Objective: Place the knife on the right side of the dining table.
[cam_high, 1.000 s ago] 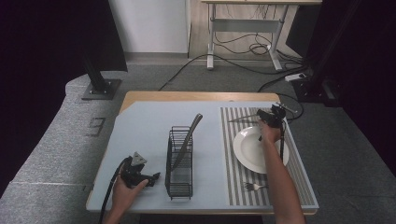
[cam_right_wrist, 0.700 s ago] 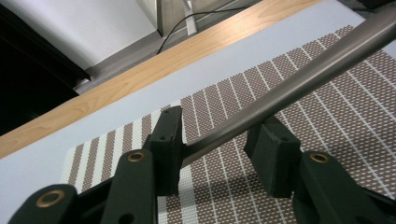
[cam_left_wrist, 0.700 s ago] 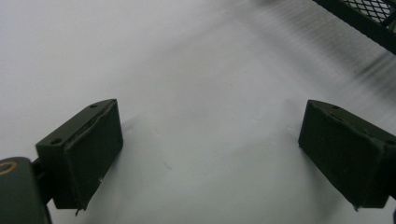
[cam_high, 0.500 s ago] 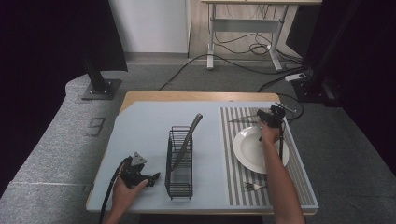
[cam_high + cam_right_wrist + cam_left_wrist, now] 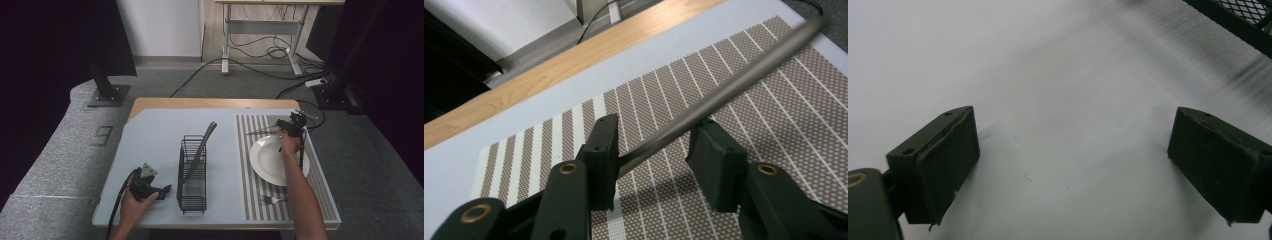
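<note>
Grippers sit at opposite ends of the table, and the wire rack (image 5: pixel 193 172) standing between them serves as the landmark. Left of the rack, close to its near end, the left gripper (image 5: pixel 162 191) lies low on the pale blue table (image 5: pixel 150 135) in the person's left hand (image 5: pixel 134 199), pointing at the rack. Its own view has the two black jaws spread wide with bare tabletop between them, and a corner of the rack's mesh (image 5: pixel 1248 20) just ahead at the upper right.

Inside the rack, a grey utensil (image 5: pixel 200 150) leans with its handle sticking out past the far rim.

Right of the rack lies the striped placemat (image 5: pixel 250 145) with a white plate (image 5: pixel 267 162) on it and a fork (image 5: pixel 270 200) at its near edge. Beyond the plate's far rim, the right gripper (image 5: pixel 276 130) hovers above the mat, with a slim metal utensil (image 5: pixel 257 132) reaching out from it toward the rack. In the right gripper view that metal rod (image 5: pixel 724 90) runs between the jaws (image 5: pixel 656 150), against one pad; whether the other pad presses it is hard to tell, as a gap seems to remain.
</note>
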Demonstrator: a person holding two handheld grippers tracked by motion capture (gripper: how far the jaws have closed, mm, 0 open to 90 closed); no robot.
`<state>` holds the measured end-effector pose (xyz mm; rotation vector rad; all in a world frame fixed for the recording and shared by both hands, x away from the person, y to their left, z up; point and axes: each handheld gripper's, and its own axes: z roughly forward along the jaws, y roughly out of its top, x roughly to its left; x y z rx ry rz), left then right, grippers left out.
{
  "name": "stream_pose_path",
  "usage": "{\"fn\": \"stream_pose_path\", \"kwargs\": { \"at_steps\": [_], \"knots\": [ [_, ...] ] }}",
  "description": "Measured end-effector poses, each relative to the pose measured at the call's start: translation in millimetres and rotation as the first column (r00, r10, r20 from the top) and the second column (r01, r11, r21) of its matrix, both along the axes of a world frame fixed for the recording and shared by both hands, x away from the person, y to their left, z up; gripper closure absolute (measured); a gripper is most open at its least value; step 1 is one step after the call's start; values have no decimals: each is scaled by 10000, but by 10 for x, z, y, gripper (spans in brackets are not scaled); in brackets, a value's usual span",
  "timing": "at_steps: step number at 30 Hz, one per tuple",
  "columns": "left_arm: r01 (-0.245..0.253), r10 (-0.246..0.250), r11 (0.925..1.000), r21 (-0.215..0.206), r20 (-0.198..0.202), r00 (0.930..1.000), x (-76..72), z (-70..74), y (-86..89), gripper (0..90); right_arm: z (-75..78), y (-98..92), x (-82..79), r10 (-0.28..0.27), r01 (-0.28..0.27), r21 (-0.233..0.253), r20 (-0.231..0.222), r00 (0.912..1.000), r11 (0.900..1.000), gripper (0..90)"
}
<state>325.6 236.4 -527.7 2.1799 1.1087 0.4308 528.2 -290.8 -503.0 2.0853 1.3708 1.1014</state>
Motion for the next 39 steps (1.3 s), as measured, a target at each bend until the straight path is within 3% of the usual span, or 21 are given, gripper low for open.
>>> {"fn": "stream_pose_path", "kwargs": {
  "at_steps": [6, 10, 14, 16, 17, 20, 22, 23, 28, 30, 31, 34, 37, 38, 39],
  "knots": [
    [0, 0, 10000, 2, 1, 10000, 0, 0, 0, 56, 1, -14, -12, 1, 0, 87, -206, 9998, 10000, 591],
    [-4, 4, 10000, -2, 3, 10000, 0, 0, 0, 56, 10, -66, -15, -34, 38, 322, -115, 9999, 9995, 580],
    [0, 0, 10000, 0, 2, 10000, 0, 0, 0, 56, 55, -107, 2, 501, -504, -493, -72, 9987, 9975, 559],
    [-1, 1, 10000, -2, 0, 10000, 0, 0, 0, 56, 112, -106, 29, 1108, -1116, -981, -133, 9938, 9889, 538],
    [-1, 1, 10000, 0, 0, 10000, 0, 0, 0, 56, 148, -94, 45, 1460, -1468, -1271, -157, 9892, 9810, 526],
    [-4, 4, 10000, 0, 1, 10000, 0, 0, 0, 56, 236, -62, 109, 2301, -2337, -2374, -432, 9722, 9429, 511],
    [-2, 2, 10000, 0, 1, 10000, 0, 0, 0, 56, 264, -68, 181, 2698, -2804, -2615, -761, 9599, 9236, 504],
    [-3, 3, 10000, 0, -2, 10000, 0, 0, 0, 56, 263, -79, 221, 2915, -3060, -2863, -930, 9520, 9080, 503],
    [3, -3, 10000, -2, -11, 10000, 1, 0, 1, 56, 202, -142, 430, 2988, -3532, -3842, -1954, 9341, 8530, 490],
    [-1, 1, 10000, -8, -16, 10000, 2, 0, 1, 56, 164, -174, 487, 2939, -3591, -4198, -2135, 9317, 8335, 494],
    [0, 0, 10000, -4, -10, 10000, 1, 0, 1, 56, 144, -186, 516, 2921, -3661, -4276, -2301, 9283, 8265, 494],
    [-5, 5, 10000, -4, -9, 10000, 1, 0, 1, 56, 68, -227, 574, 2974, -3943, -4654, -2696, 9159, 7924, 501],
    [-3, 3, 10000, -6, -12, 10000, 1, 0, 1, 56, -9, -265, 594, 2869, -4088, -4891, -3065, 9076, 7705, 499],
    [-5, 5, 10000, -5, -8, 10000, 1, 0, 1, 56, -14, -278, 591, 2862, -4032, -4792, -3001, 9100, 7796, 501],
    [2, -2, 10000, 1, -21, 10000, 1, 1, 1, 56, -12, -287, 588, 2874, -4047, -4746, -3017, 9090, 7816, 503]
  ]
}}
